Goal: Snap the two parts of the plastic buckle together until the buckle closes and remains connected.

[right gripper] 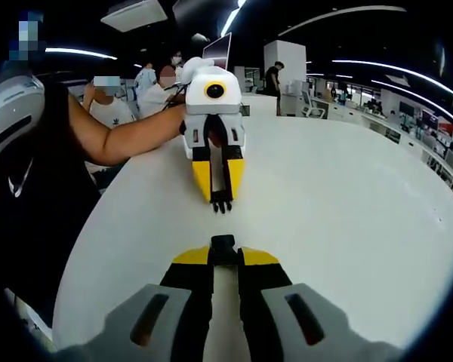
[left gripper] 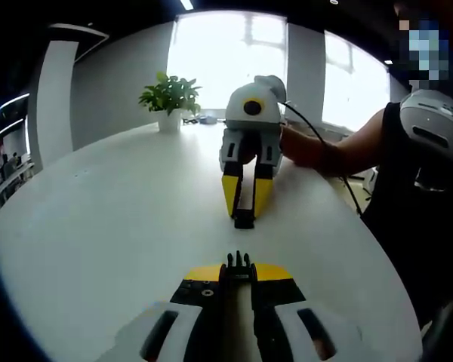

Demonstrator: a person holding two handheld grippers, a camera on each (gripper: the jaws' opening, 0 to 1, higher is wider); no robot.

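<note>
Left tool (left gripper: 238, 273), at 6 o'clock in the left gripper view, clamps the pronged buckle part (left gripper: 238, 262); opposite, right tool (left gripper: 245, 213) grips the socket part (left gripper: 244, 221) above the white desk (left gripper: 113, 219). Right gripper view: right tool (right gripper: 223, 253) holds socket part (right gripper: 223, 243); left tool (right gripper: 220, 197) at 12 o'clock holds pronged part (right gripper: 221, 204), parts apart.
</note>
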